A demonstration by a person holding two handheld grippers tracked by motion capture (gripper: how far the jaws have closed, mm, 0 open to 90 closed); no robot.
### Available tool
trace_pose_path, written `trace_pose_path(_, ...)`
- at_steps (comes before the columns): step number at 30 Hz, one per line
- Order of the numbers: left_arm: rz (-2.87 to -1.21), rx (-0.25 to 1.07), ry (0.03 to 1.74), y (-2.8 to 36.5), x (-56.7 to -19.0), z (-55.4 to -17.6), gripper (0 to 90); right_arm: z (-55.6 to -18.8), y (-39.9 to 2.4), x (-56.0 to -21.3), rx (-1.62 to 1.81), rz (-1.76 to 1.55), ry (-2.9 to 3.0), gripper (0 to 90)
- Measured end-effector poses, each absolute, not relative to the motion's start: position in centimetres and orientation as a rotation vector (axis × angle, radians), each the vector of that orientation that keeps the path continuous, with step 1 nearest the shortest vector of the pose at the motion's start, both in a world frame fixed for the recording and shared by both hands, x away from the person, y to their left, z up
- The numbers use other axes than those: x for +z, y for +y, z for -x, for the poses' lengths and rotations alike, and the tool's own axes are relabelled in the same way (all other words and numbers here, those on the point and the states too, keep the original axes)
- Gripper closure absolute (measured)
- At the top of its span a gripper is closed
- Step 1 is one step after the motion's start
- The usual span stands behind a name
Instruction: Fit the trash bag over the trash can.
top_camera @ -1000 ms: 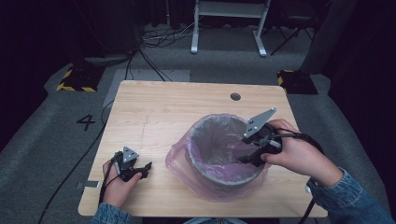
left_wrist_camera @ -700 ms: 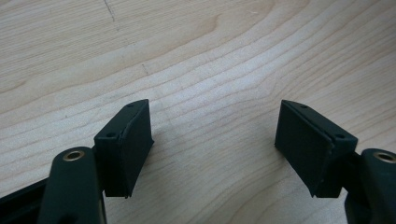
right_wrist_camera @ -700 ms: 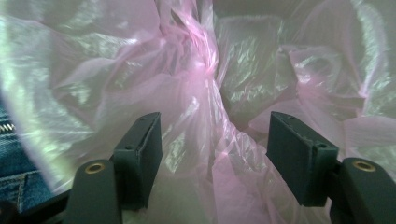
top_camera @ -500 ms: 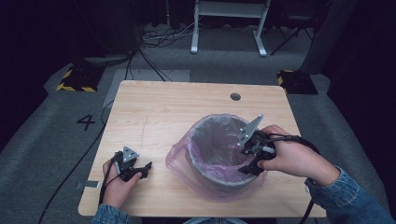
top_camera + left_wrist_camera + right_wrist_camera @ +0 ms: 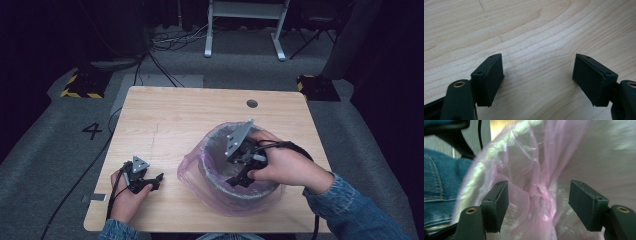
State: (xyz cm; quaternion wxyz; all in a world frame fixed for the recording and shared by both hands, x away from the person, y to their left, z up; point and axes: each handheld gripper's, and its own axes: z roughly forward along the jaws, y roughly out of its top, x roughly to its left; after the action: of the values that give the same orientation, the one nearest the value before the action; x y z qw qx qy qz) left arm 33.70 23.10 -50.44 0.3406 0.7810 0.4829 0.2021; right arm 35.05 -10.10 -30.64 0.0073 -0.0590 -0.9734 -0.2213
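A grey bin lined with a pink bag stands on the table near its front right corner, the bag's loose skirt spread on the wood around its base. The right gripper hangs over the bin's mouth, angled down inside the rim; its jaws have just been opening and stand wide, with a crumpled fold of the bag between them but neither pad pressing on it. The left gripper rests near the front left corner, jaws wide apart over bare wood with nothing between them.
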Motion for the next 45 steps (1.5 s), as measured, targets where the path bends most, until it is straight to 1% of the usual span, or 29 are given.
trace_pose_path(4,-2.03,0.526,1.257,23.1,-50.5,-33.7,24.4,-35.3,-8.4,-32.8,-0.576,0.176,-3.04,31.7)
trace_pose_path(11,-2.032,0.526,1.257,23.1,-50.4,-33.7,24.4,-36.1,-7.3,-34.7,-0.465,0.206,-3.059,30.7)
trace_pose_path(13,-2.033,0.526,1.256,23.1,-50.4,-33.7,24.4,-36.0,-7.5,-34.6,-0.474,0.196,-3.066,30.9)
trace_pose_path(16,-2.033,0.526,1.256,23.1,-50.4,-33.7,24.4,-35.8,-8.3,-33.1,-0.595,0.22,-3.048,31.2)
trace_pose_path(21,-2.033,0.526,1.256,23.1,-50.4,-33.7,24.4,-36.0,-11.0,-30.4,-0.793,0.277,-3.053,31.1)
trace_pose_path(27,-2.031,0.525,1.257,23.1,-50.4,-33.7,24.3,-36.4,-15.6,-28.3,-1.031,0.474,-3.052,29.0)
trace_pose_path(36,-2.03,0.527,1.258,23.0,-50.5,-33.8,23.8,-36.3,-21.3,-26.8,-1.199,0.744,-3.095,28.8)
trace_pose_path(45,-2.038,0.514,1.242,23.2,-50.5,-33.9,22.9,-35.9,-26.1,-27.0,-1.282,0.951,-3.064,28.5)
